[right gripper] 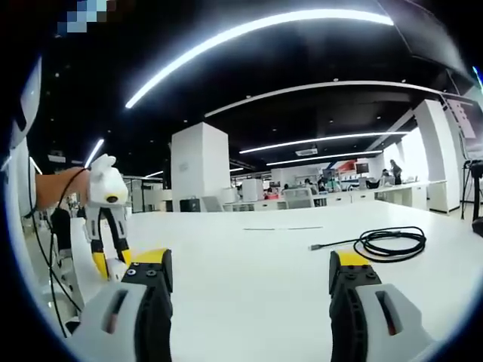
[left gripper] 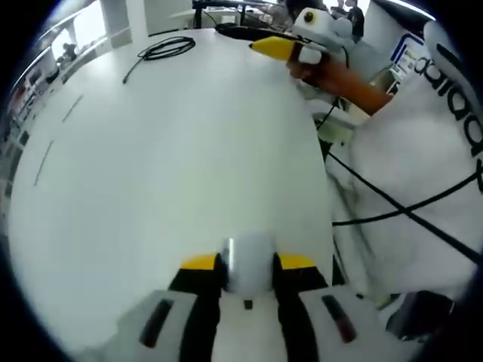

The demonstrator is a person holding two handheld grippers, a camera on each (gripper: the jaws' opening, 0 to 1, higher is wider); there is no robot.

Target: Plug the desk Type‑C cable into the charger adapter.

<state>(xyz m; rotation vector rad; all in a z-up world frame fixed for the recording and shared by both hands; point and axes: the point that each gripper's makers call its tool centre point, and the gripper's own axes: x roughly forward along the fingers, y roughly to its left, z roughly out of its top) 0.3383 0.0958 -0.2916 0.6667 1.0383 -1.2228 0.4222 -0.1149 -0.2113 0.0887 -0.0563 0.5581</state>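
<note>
A small white charger adapter (left gripper: 249,253) sits between the yellow-tipped jaws of my left gripper (left gripper: 247,265), which is shut on it just above the white desk (left gripper: 173,166). The black Type‑C cable (left gripper: 167,47) lies coiled at the far end of the desk, one loose end trailing toward me. In the right gripper view the cable (right gripper: 389,243) rests ahead and to the right, its plug (right gripper: 315,246) pointing left. My right gripper (right gripper: 250,264) stands open and empty, jaws wide apart. It also shows at the far right (left gripper: 281,48), held by a hand. The left gripper (right gripper: 112,262) hangs at the left, pointing down.
A person in a white shirt (left gripper: 423,173) stands along the desk's right edge, with black wires (left gripper: 392,204) hanging across the shirt. A white column (right gripper: 200,166) and other office desks (right gripper: 362,192) lie beyond the far edge.
</note>
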